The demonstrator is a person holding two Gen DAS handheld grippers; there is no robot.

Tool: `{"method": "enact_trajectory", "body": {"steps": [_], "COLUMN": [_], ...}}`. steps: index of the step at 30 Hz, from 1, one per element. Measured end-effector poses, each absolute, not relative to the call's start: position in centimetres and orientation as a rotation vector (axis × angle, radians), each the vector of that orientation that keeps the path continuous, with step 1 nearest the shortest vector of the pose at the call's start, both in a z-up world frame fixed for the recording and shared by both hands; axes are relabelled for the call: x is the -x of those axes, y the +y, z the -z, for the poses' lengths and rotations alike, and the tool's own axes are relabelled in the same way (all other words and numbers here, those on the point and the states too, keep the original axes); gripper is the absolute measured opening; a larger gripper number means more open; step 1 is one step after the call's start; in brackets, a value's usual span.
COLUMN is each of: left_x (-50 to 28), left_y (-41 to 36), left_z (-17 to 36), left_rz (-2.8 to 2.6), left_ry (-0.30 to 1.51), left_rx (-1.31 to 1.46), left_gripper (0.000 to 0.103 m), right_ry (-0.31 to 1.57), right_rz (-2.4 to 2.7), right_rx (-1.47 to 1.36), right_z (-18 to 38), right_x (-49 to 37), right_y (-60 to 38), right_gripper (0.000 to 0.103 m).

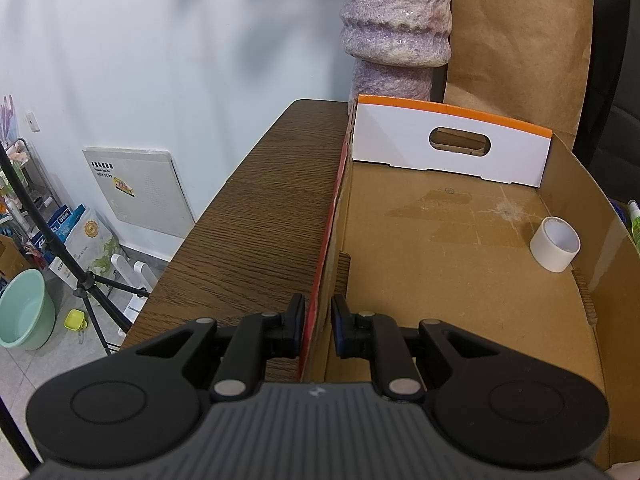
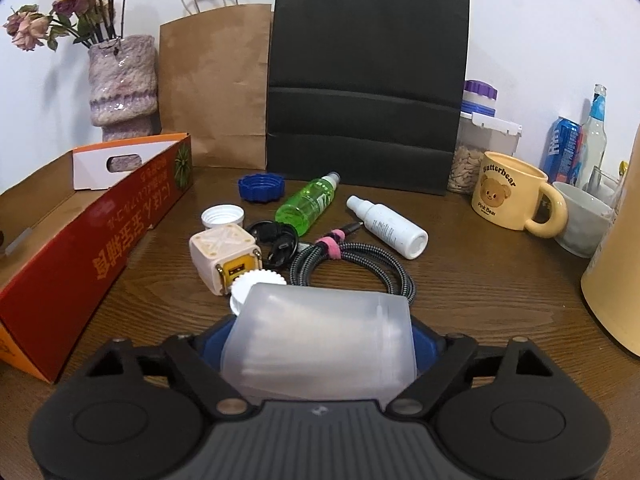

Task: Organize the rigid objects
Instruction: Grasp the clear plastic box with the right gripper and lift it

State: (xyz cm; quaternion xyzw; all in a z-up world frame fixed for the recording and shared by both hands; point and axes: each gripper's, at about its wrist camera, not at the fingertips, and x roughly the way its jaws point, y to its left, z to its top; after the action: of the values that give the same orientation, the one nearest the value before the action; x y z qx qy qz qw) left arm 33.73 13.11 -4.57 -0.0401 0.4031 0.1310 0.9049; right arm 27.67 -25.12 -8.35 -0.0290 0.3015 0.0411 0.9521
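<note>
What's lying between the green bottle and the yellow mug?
A white spray bottle lies on its side between green bottle and mug, in the right wrist view.

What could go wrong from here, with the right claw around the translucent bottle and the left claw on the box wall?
1. The translucent bottle fills the right claw's wide jaws; its smooth, soft-looking sides may slip or buckle.
2. Its white cap sits right by the cube charger and braided cable; lifting could nudge them.
3. The left claw pinches the thin box wall; pulling may bend it and roll the tape roll.
</note>
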Motion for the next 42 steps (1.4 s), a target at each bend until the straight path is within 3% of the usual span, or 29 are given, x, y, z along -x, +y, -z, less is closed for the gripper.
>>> {"method": "enact_trajectory", "body": {"steps": [42], "left_x": [-33.8], "left_y": [13.0], "left_z": [4.6], "left_rz": [-0.273], "left_ry": [0.832], "left_rx": [0.081], "left_gripper": [0.015], "right_ry": [0.418], "right_rz": [-0.107], "right_rx": [0.030], "right_z": [4.5], "right_x": [-28.8], "right_y": [-24.1], "right_gripper": [0.082]}}
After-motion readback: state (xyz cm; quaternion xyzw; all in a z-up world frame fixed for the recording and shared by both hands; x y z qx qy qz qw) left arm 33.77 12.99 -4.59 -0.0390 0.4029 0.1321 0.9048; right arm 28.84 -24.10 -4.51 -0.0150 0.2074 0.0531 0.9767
